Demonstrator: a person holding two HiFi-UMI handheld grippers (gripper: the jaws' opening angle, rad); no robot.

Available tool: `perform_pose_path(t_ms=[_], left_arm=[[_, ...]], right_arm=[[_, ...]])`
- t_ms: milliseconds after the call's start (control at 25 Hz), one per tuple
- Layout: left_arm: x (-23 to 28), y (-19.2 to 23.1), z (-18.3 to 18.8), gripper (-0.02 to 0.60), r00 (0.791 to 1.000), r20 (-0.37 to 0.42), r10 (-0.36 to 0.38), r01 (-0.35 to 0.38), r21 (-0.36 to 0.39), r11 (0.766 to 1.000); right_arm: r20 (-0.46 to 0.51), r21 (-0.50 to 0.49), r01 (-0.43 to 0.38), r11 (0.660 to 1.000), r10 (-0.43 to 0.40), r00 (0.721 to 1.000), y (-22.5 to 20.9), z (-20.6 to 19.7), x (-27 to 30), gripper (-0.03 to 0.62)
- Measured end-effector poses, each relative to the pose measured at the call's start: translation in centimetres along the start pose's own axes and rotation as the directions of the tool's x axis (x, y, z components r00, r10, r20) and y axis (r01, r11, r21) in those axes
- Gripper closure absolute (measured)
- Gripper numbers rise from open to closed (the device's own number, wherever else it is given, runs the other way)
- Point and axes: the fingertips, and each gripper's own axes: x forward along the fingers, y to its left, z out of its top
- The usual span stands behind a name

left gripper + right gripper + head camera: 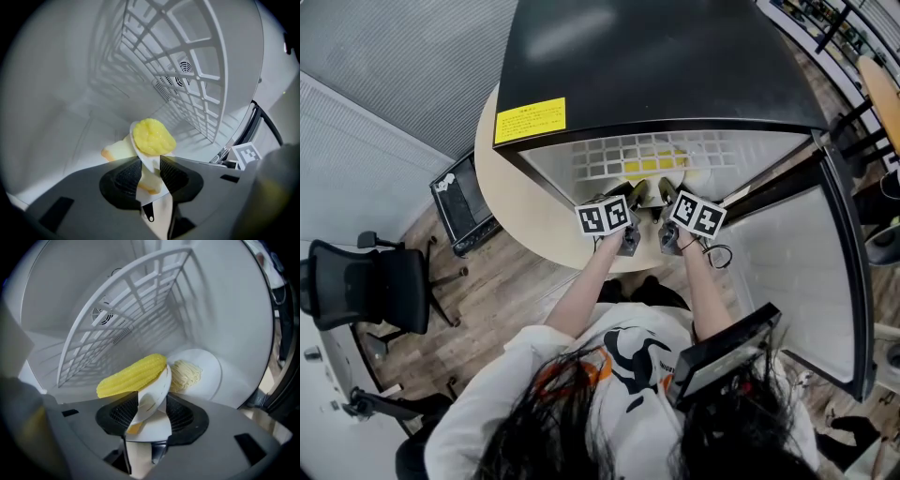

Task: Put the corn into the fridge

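The corn [133,376] is seen inside the open fridge [656,56], lying on a white plate [158,387] below the wire shelf [126,310]. The near rim of that plate is flanked by both grippers, which are held side by side at the fridge mouth. The left gripper [150,171] is set narrow, with its pads closed on the rim at the plate's left side, where one tip of the cob is seen end-on. The right gripper [152,411] is spread wider: the rim is found between its jaws, but the pads are not pressed on it. A second white plate [211,376], heaped with pale noodles [186,373], is placed just right of the corn, on the fridge floor. The fridge is stood on a round table [525,216], and its door [806,272] is swung open to the right. A yellow sticker [530,119] is fixed to the black top.
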Motion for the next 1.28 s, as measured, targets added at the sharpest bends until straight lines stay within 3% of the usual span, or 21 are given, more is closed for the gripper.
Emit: perform_pose_path(t_ms=[120,320,520,1040,1280], left_arm=[[0.0,0.2,-0.2,0.459,0.997,-0.029,0.070,-0.069,0.057,0.996],[-0.1,-0.4,-0.6,0.353,0.985,-0.058,0.164,-0.151,0.188,0.971],[-0.7,-0.1,-0.6,0.311,0.978,-0.044,0.203,-0.192,0.178,0.965],[-3.2,-1.2,-0.1,0.307,0.991,-0.015,0.135,-0.131,0.163,0.978],[-4.4,-3.7,-0.6,0.308,0.998,-0.044,0.047,-0.033,0.276,0.961]], right_arm=[[-0.014,-0.120,0.053,0.991,-0.055,0.998,0.0,-0.4,-0.2,0.382],[0.000,-0.091,0.048,0.995,-0.048,0.999,0.3,0.0,-0.8,0.381],[0.009,-0.088,0.050,0.995,-0.049,0.999,0.4,0.1,-1.4,0.381],[0.053,-0.051,0.038,0.998,-0.035,0.998,1.9,0.3,-3.6,0.381],[0.117,-0.019,0.047,0.999,-0.044,0.992,2.9,0.5,-6.2,0.382]])
